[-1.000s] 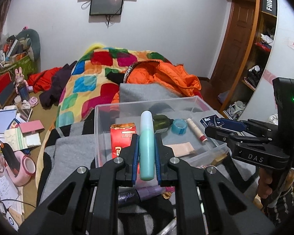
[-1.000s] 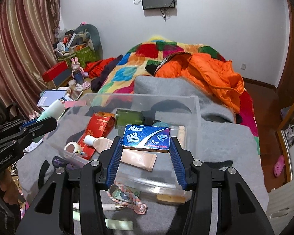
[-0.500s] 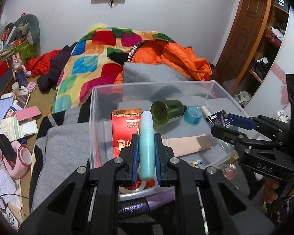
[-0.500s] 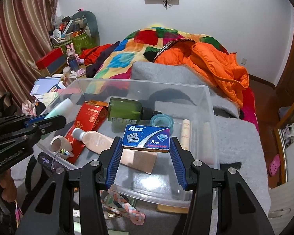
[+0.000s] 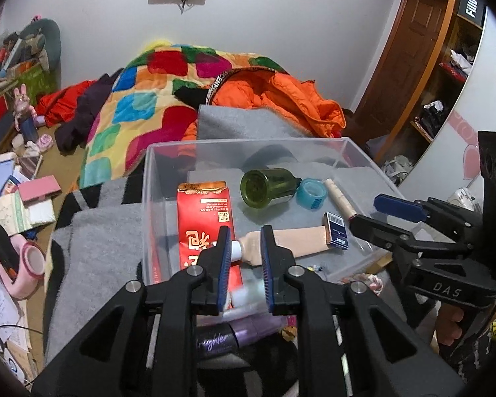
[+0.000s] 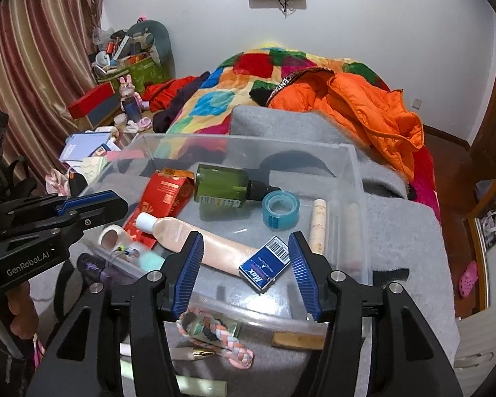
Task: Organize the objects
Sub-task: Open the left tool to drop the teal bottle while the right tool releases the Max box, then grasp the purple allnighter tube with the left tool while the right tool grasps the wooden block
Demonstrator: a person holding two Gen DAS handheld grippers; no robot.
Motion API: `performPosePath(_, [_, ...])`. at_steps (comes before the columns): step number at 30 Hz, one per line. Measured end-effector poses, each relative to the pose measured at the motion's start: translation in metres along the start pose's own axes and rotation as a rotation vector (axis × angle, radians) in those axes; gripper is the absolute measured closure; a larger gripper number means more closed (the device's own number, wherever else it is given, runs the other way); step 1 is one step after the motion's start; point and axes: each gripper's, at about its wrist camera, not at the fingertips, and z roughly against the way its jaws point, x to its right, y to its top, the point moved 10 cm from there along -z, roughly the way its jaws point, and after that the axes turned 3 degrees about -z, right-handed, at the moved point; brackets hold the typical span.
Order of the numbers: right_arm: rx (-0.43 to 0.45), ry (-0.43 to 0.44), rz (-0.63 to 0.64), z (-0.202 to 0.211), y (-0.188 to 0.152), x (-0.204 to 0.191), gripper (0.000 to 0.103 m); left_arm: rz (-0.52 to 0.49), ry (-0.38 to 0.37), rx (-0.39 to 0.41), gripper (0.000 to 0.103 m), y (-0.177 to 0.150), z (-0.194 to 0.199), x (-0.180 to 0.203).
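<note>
A clear plastic bin [image 5: 248, 142] [image 6: 248, 140] stands on a grey blanket. My left gripper [image 5: 245, 231] [image 6: 92, 205] hovers over its near left corner. Its jaws are opening, and a pale teal tube [image 5: 244, 294] [image 6: 152, 259] shows as a blur slipping down, free of the pads. My right gripper [image 6: 245, 236] [image 5: 368, 211] hangs over the bin's near right side. Its jaws are opening too, and the pads touch nothing. A blue "Max" box [image 6: 264, 264] [image 5: 336, 230] lies tilted on the bin floor, partly on a beige tube [image 6: 195, 241].
In the bin lie a green bottle [image 6: 221, 187], a blue tape roll [image 6: 280, 210], a red packet [image 5: 203, 218] and a cream stick [image 6: 318, 221]. A purple tube [image 5: 234, 334] and a braided band [image 6: 215, 334] lie in front of it. A quilt and orange jacket [image 6: 357, 109] lie behind.
The left jaws parted and the teal tube dropped out of them. The right jaws widened and the blue box fell onto the bin floor. The left gripper moved lower, closer to the bin.
</note>
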Motion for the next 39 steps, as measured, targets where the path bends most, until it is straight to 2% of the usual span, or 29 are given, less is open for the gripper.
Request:
performPosePath(4, [0.043,0.006,-0.009,0.018,0.002,0.001,0.044,-0.035,0.036,0.045,0.058,0.000,0.018,0.005])
performPosePath(10, [0.094,-0.015,-0.008,0.041,0.001,0.006,0.038,-0.088,0.065,0.075,0.044,-0.011,0.038,0.012])
performPosePath(16, [0.116,-0.068,-0.020,0.057,-0.011,0.023,0.033,-0.078,0.097,0.063,0.035,-0.034,0.045,-0.002])
performPosePath(20, [0.094,-0.100,-0.052,0.058,-0.027,0.040,0.033,-0.043,0.115,0.025,0.035,-0.054,0.039,-0.020])
performPosePath(24, [0.048,-0.112,-0.093,0.049,-0.048,0.054,0.033,0.024,0.082,-0.028,0.035,-0.072,0.025,-0.034])
performPosePath(30, [-0.028,-0.100,-0.146,0.022,-0.072,0.060,0.033,0.055,0.046,-0.043,0.035,-0.078,0.012,-0.031])
performPosePath(33, [-0.040,-0.091,-0.164,0.015,-0.078,0.057,0.038,0.062,0.018,-0.059,0.044,-0.082,0.007,-0.024])
performPosePath(36, [-0.038,-0.092,-0.186,0.012,-0.079,0.057,0.043,0.057,0.023,-0.064,0.046,-0.086,0.003,-0.020])
performPosePath(38, [-0.042,-0.091,-0.204,0.009,-0.080,0.058,0.049,0.047,0.021,-0.062,0.052,-0.088,0.005,-0.016])
performPosePath(39, [-0.046,-0.091,-0.208,0.007,-0.080,0.058,0.053,0.046,0.010,-0.063,0.058,-0.089,0.006,-0.014])
